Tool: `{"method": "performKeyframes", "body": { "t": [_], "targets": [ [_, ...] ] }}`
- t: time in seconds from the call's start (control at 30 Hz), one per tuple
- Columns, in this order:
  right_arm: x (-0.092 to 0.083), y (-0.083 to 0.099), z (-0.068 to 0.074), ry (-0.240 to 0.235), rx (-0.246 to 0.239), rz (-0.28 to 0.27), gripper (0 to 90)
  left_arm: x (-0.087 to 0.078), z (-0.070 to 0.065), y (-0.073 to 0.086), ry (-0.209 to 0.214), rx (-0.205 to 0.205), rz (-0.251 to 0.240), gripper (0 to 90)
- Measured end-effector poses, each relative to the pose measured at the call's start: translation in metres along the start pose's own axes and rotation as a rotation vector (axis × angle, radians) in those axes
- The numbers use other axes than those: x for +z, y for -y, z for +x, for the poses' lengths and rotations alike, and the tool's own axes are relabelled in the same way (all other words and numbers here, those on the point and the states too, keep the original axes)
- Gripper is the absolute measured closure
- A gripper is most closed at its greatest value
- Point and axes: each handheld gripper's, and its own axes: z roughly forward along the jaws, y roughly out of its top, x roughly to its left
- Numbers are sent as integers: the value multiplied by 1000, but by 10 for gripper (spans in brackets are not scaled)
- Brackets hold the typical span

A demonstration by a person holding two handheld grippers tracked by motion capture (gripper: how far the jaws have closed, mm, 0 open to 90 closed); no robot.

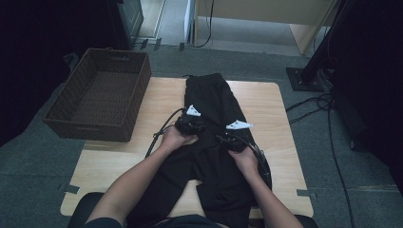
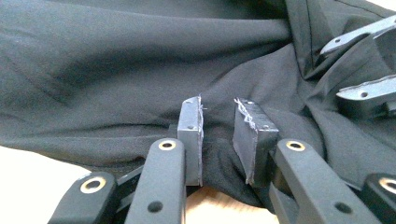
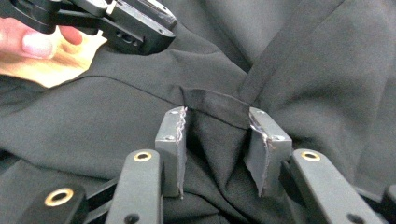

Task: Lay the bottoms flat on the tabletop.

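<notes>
Leftmost, at the table's (image 1: 266, 102) left edge: a dark woven basket (image 1: 142, 85), nothing visible inside it, well apart from the black trousers (image 1: 211, 95) spread lengthwise down the middle of the wooden top. Next, left gripper (image 1: 198, 126) at mid-garment, pads (image 2: 191, 126) parted with a fold of the black cloth lying between them, no pressing on it visible. Further right, just beside it, right gripper (image 1: 227, 138), likewise parted, a raised ridge of the same fabric between the pads (image 3: 170, 135) and loose, not clamped.
</notes>
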Motion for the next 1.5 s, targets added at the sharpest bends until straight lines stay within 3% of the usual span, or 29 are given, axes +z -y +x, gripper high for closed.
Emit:
{"method": "performKeyframes", "body": {
  "t": [0.2,0.4,0.5,0.67,0.87,1.0,1.07,1.13,1.33,1.5],
  "targets": [
    [17,-11,7,-2,-5,-21,673,-4,20,0,-54,-16,5,745],
    [37,-28,15,-9,-13,-17,761,-9,47,2,-92,-64,-7,779],
    [39,-35,15,-14,-7,12,841,-9,51,-2,-116,-44,16,788],
    [15,-38,9,-13,-9,-26,877,-9,56,-1,-148,-70,14,786],
    [-16,-29,-6,2,4,-45,878,-11,60,-1,-157,-77,19,786],
    [-23,-15,-18,46,-5,-18,871,-11,61,-1,-159,-74,16,787],
    [-22,-7,-27,71,22,0,844,-11,62,-1,-161,-75,13,787],
    [-20,-3,-33,47,61,32,797,-10,62,-1,-160,-86,5,786],
    [-32,-11,-24,50,18,-47,717,-16,59,-4,-125,-110,-2,696],
    [-43,-27,-10,24,-20,-111,639,-32,43,-8,-94,-68,-37,682]
  ]
}}
